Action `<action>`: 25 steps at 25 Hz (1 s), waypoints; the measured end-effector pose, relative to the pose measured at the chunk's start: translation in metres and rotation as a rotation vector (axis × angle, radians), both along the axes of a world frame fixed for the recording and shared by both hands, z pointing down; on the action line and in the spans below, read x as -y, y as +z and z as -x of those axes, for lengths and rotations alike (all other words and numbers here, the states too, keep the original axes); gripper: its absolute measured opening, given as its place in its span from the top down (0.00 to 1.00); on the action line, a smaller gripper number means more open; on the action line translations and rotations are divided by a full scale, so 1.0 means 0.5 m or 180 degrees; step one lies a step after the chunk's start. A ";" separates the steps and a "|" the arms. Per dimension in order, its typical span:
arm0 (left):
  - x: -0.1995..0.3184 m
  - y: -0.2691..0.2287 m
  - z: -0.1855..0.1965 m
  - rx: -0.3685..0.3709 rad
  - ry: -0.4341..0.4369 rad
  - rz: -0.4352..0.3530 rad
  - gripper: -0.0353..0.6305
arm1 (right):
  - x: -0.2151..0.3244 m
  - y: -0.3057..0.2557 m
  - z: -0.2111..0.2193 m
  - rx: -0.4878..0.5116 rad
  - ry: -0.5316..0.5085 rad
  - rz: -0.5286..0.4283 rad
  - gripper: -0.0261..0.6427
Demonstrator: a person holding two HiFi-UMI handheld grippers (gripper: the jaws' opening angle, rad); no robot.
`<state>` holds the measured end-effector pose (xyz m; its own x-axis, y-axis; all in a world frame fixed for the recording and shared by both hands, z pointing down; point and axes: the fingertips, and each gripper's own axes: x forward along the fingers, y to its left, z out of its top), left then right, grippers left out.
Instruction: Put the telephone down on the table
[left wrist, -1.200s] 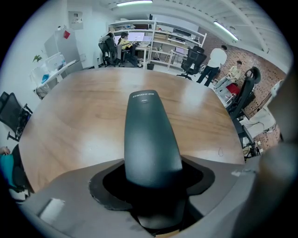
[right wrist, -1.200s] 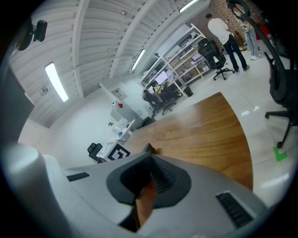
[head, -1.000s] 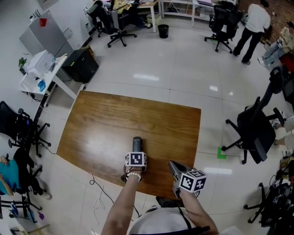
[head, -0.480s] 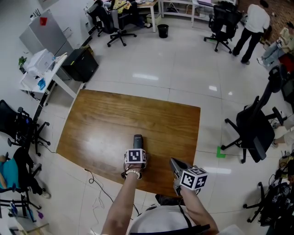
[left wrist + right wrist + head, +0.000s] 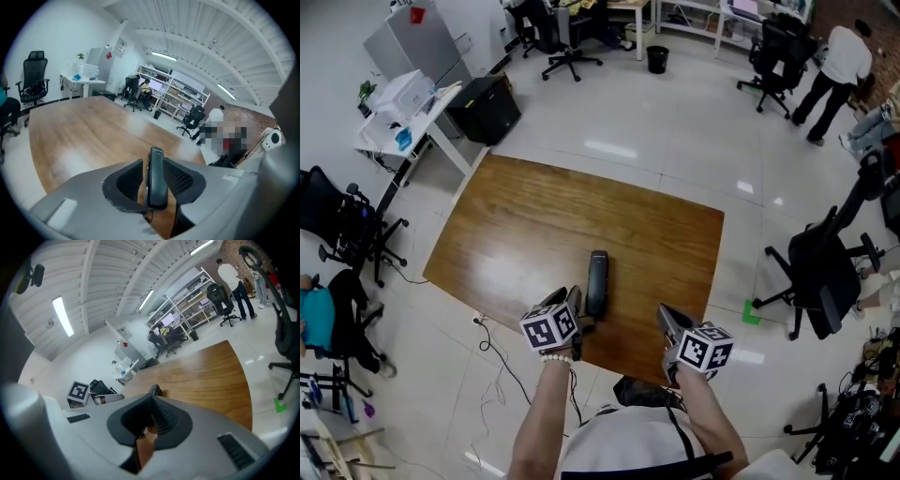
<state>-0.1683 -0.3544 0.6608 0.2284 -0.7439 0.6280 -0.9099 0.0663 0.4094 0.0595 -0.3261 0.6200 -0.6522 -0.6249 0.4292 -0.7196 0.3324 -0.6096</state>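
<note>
Lying on wooden table [image 5: 525,234]: dark telephone [image 5: 598,281]

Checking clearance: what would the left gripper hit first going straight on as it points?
Probably the telephone, lying on the table dead ahead of the left gripper; its closing jaws frame it, not touching. Depth unclear.

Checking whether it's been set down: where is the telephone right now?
In the head view the telephone lies flat on the wooden table, mid-picture, close to the edge nearest the person.
</note>
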 end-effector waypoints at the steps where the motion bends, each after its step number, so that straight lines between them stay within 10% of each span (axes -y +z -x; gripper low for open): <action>1: -0.018 -0.010 0.011 -0.0028 -0.0047 -0.0031 0.79 | -0.002 -0.006 0.002 -0.0013 -0.0015 -0.0021 0.95; 4: -0.074 -0.034 0.040 -0.0080 -0.0173 -0.0120 0.94 | -0.012 -0.026 0.015 -0.0052 -0.0073 -0.0094 0.95; 13: -0.218 -0.048 0.020 -0.0445 -0.0229 -0.0206 0.95 | -0.086 -0.082 0.067 -0.0060 -0.0227 -0.0301 0.95; 25: -0.365 -0.187 0.040 -0.0223 -0.0112 -0.0758 0.95 | -0.261 -0.120 0.139 -0.0121 -0.0396 -0.0442 0.95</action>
<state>-0.1881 -0.1718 0.5672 0.2365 -0.8774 0.4175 -0.8776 -0.0085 0.4792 -0.0100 -0.1957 0.5602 -0.7130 -0.5955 0.3703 -0.6895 0.4992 -0.5248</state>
